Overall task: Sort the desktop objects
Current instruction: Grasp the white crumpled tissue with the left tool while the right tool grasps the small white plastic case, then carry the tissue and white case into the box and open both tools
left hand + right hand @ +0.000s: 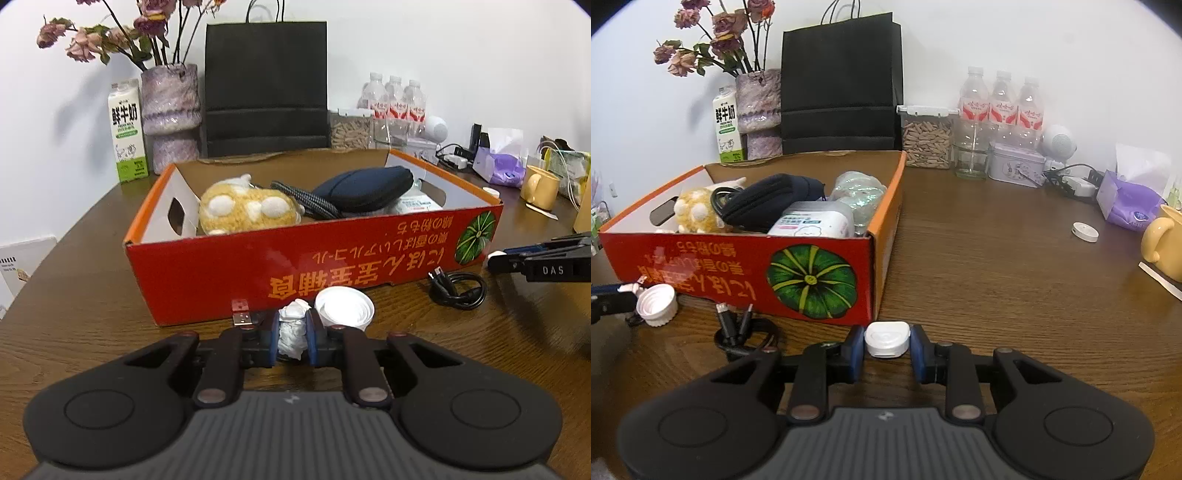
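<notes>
- Left hand-held gripper (292, 338) clamps crumpled white tissue (292, 328); the red-orange cardboard box (295, 258) lies directly ahead.
- Right hand-held gripper (887, 349) clamps small white rounded plastic case (887, 339); box ahead-left.

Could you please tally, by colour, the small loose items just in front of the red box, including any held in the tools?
White: 3 (tissue, cap, case)
Black: 1 (cable)
Red: 1 (USB stick)
Total: 5
</notes>
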A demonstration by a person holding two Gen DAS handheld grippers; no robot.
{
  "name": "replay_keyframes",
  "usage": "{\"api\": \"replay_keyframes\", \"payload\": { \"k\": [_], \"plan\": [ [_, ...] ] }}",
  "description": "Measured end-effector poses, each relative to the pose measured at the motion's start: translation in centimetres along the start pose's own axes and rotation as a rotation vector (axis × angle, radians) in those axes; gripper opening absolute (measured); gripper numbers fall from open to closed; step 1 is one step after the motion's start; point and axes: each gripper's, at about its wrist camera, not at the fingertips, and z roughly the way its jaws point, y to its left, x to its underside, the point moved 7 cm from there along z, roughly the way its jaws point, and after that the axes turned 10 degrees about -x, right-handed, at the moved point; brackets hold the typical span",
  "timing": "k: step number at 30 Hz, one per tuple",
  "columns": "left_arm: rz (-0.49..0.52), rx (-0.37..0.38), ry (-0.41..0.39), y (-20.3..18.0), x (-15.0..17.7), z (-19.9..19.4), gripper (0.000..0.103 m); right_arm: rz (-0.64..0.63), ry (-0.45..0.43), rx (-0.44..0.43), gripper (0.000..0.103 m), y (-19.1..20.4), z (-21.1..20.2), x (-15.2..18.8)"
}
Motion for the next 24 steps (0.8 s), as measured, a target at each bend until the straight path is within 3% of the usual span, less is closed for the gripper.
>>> {"api": "replay_keyframes", "payload": {
  "k": [12, 24],
  "plan": [
    [-0.025, -0.023, -0.093, 1.5, -1.2, -3.9, 0.015, -0.073, -0.103, -0.038, 0.026, 4.2, -4.6, -0.5],
    [-0.077, -0.03, -0.253, 2.1, -6.9, -6.1, 0.015, -0.18, -0.227, -0.169, 0.026, 12.0, -5.8, -7.1]
  ]
}}
